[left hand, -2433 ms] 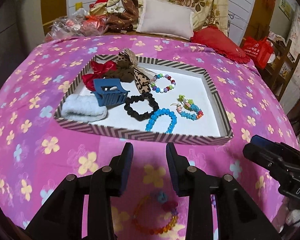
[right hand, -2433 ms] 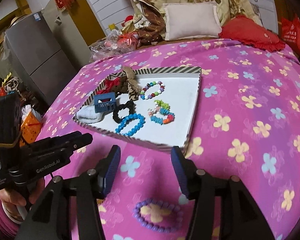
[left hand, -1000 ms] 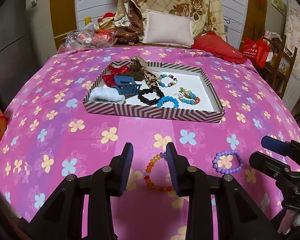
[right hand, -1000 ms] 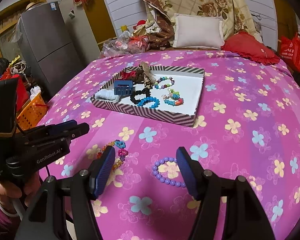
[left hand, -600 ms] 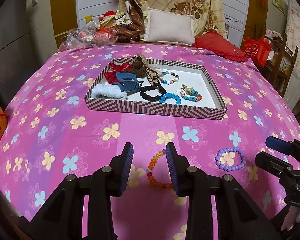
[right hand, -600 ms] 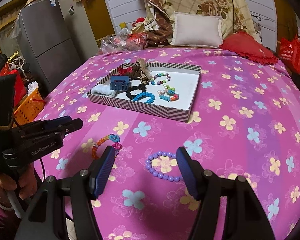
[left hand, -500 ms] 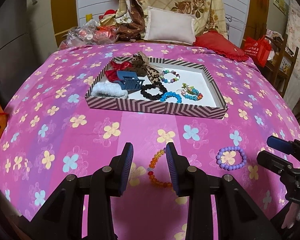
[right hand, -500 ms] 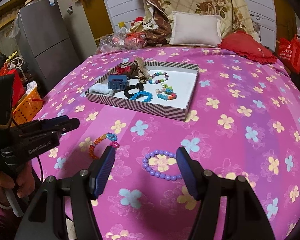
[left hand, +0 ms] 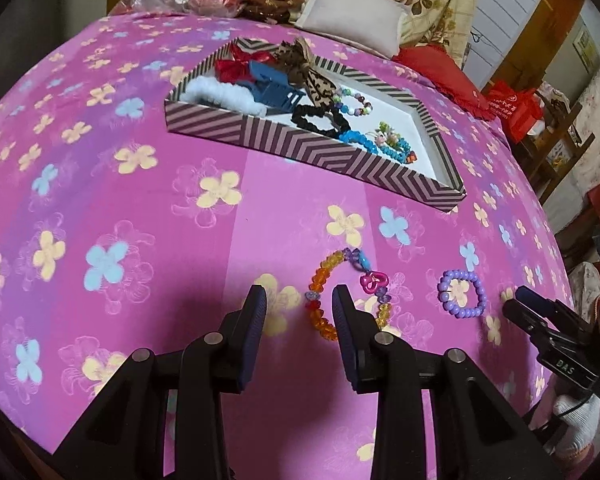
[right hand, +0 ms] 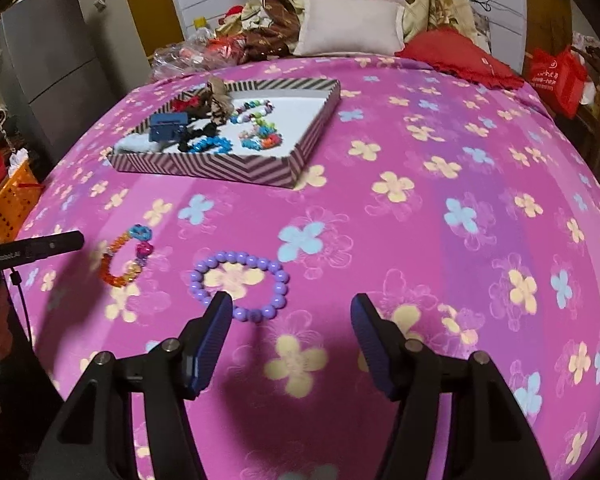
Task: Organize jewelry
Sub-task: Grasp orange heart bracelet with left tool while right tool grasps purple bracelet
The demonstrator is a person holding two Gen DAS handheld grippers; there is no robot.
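An orange bead bracelet (left hand: 332,292) with a pink heart and blue charm lies on the pink flowered cloth, also in the right wrist view (right hand: 125,255). My left gripper (left hand: 299,320) is open, its jaws straddling the bracelet's near left side. A purple bead bracelet (left hand: 461,293) (right hand: 240,284) lies to the right of it. My right gripper (right hand: 292,326) is open and empty, its left finger at the purple bracelet's near edge. The striped tray (left hand: 312,148) (right hand: 220,168) holds several bracelets, hair ties and a blue clip.
The table is round with a pink flowered cloth (right hand: 420,220); its edge drops off close in front of both grippers. Pillows (right hand: 350,24) and bags sit behind the tray. An orange basket (right hand: 10,204) stands at the left on the floor.
Both grippers have dropped lower and moved in toward the two bracelets. The left gripper now straddles the orange bracelet; the right gripper has come up to the purple one.
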